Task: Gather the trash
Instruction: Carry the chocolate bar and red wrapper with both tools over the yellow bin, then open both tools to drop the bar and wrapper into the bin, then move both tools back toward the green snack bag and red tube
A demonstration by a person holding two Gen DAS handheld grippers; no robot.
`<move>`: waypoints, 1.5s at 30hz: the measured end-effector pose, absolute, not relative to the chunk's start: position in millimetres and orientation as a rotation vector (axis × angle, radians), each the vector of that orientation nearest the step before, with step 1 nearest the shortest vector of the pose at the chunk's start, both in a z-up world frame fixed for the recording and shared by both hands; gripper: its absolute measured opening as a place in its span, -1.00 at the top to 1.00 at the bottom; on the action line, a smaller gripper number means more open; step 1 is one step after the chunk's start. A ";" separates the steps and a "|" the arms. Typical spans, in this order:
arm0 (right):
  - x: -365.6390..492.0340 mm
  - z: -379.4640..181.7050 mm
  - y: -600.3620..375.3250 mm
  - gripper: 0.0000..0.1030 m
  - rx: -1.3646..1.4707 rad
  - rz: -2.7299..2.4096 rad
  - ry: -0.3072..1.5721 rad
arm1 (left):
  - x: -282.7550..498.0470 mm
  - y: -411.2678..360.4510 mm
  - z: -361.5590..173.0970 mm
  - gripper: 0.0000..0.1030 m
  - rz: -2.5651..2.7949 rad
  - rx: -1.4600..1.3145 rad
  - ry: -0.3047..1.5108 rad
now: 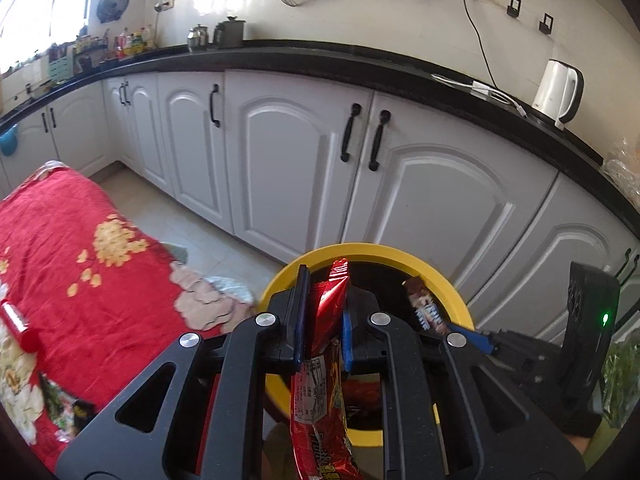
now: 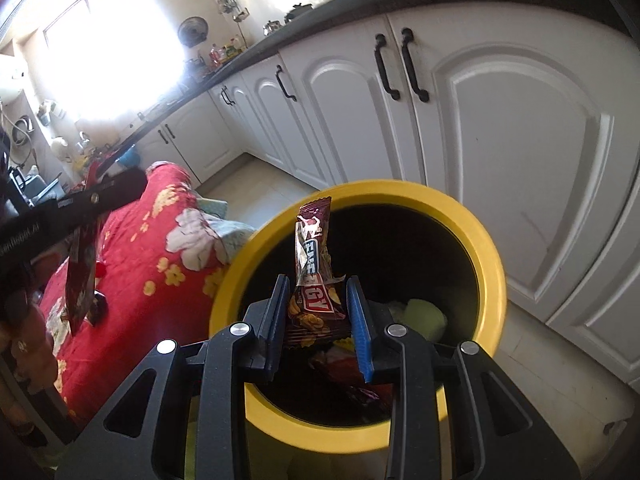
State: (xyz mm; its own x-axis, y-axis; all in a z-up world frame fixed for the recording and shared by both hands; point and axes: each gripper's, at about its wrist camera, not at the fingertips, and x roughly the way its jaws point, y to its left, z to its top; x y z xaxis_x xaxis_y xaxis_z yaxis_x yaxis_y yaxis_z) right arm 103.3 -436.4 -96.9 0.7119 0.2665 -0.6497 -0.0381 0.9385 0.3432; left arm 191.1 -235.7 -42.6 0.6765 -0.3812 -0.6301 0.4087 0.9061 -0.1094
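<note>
Both grippers are poised over the round yellow-rimmed trash bin (image 2: 490, 264), each with a piece of rubbish, presumably so the pieces fall straight into its dark mouth when released. The left gripper (image 1: 323, 320) has its blue-padded jaws pressed narrow on a shiny red crinkled snack packet (image 1: 320, 380), which hangs down below the fingers above the bin's near-left rim. The right gripper (image 2: 318, 312) holds a brown foil energy-bar wrapper (image 2: 314, 264); its jaws stand somewhat apart, the wrapper's crimped edges touching both pads, so the hold looks light and I judge release is close. The wrapper stands upright over the opening, well inside the rim.

Inside the bin lie a pale yellow-green crumpled lump (image 2: 424, 316) and some reddish wrappers (image 2: 340, 364), so some collecting is already done.

The bin stands on a pale tiled floor (image 2: 256, 176), just before a run of white arched cabinet doors (image 1: 280, 152) with black handles under a black countertop. A white electric kettle (image 1: 558, 92) sits at the counter's right end. Beside the bin is a surface draped in red floral cloth (image 1: 72, 248), where a small red tube-like item (image 1: 18, 324) and a dark printed wrapper lie near its edge, likely next.
</note>
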 end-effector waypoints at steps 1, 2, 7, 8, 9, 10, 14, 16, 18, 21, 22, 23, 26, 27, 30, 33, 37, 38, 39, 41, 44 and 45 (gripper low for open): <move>102.8 -98.9 -437.3 0.45 0.319 0.171 0.767 | 193.2 -239.5 -44.0 0.84 -0.453 0.042 0.705; 102.9 -100.8 -438.3 0.45 0.323 0.169 0.771 | 194.8 -242.9 -45.1 0.84 -0.460 0.044 0.711; 100.7 -108.0 -443.4 0.44 0.336 0.161 0.784 | 202.7 -256.2 -52.1 0.83 -0.479 0.039 0.738; 100.8 -109.5 -444.4 0.44 0.338 0.159 0.788 | 203.9 -257.9 -52.9 0.83 -0.481 0.040 0.739; 100.7 -111.1 -444.8 0.44 0.339 0.157 0.792 | 205.6 -260.7 -54.1 0.83 -0.486 0.042 0.742; 100.3 -112.7 -445.5 0.44 0.340 0.156 0.795 | 206.9 -262.8 -55.1 0.83 -0.489 0.043 0.744; 99.9 -118.9 -448.9 0.42 0.352 0.145 0.810 | 213.1 -270.1 -59.5 0.82 -0.499 0.044 0.763; 100.0 -121.1 -450.9 0.40 0.360 0.138 0.816 | 215.7 -271.4 -61.1 0.79 -0.492 0.040 0.765; 100.6 -122.2 -452.6 0.22 0.364 0.129 0.820 | 219.4 -269.3 -63.2 0.20 -0.484 0.017 0.770; 99.8 -122.7 -454.9 0.02 0.372 0.112 0.817 | 221.8 -262.8 -65.6 -0.20 -0.470 -0.015 0.778; 99.7 -122.7 -455.5 0.02 0.374 0.109 0.816 | 222.1 -260.2 -65.8 -0.20 -0.465 -0.023 0.779; 99.4 -122.7 -456.0 0.01 0.376 0.106 0.817 | 222.0 -257.5 -65.9 -0.23 -0.458 -0.027 0.779; 97.6 -121.1 -456.4 -0.08 0.385 0.100 0.810 | 221.6 -245.5 -63.8 -0.53 -0.426 -0.054 0.776; 97.7 -120.0 -456.4 -0.09 0.385 0.101 0.807 | 220.9 -241.2 -62.0 -0.65 -0.418 -0.062 0.770; 98.2 -115.1 -453.5 -0.15 0.381 0.107 0.792 | 217.1 -233.2 -56.5 -0.79 -0.403 -0.063 0.752; 97.3 -107.4 -449.3 -0.26 0.370 0.115 0.770 | 210.8 -224.1 -49.4 -0.79 -0.386 -0.060 0.733; 95.0 -94.1 -439.3 -0.36 0.340 0.136 0.733 | 205.0 -212.8 -41.0 -0.79 -0.358 -0.057 0.713; 94.4 -91.4 -437.1 -0.38 0.335 0.140 0.727 | 203.3 -209.6 -39.2 -0.79 -0.351 -0.057 0.708; 94.3 -89.0 -434.6 -0.40 0.331 0.145 0.722 | 201.6 -205.4 -37.2 -0.79 -0.344 -0.056 0.704; 94.0 -83.6 -428.2 -0.40 0.319 0.159 0.714 | 199.1 -199.5 -34.3 -0.79 -0.327 -0.054 0.695; 93.7 -77.5 -419.5 -0.43 0.303 0.178 0.705 | 195.1 -189.0 -30.2 -0.79 -0.303 -0.053 0.681; 93.7 -75.6 -416.6 -0.44 0.297 0.184 0.702 | 193.2 -184.8 -28.6 -0.79 -0.296 -0.051 0.675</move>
State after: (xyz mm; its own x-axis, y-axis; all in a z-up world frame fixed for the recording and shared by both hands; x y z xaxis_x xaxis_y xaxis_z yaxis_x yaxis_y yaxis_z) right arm 93.7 -416.6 -75.6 0.7498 0.2651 -0.6062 -0.0669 0.9419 0.3292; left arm 193.2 -184.8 -28.6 0.7402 -0.2865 -0.6082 0.2534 0.9568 -0.1424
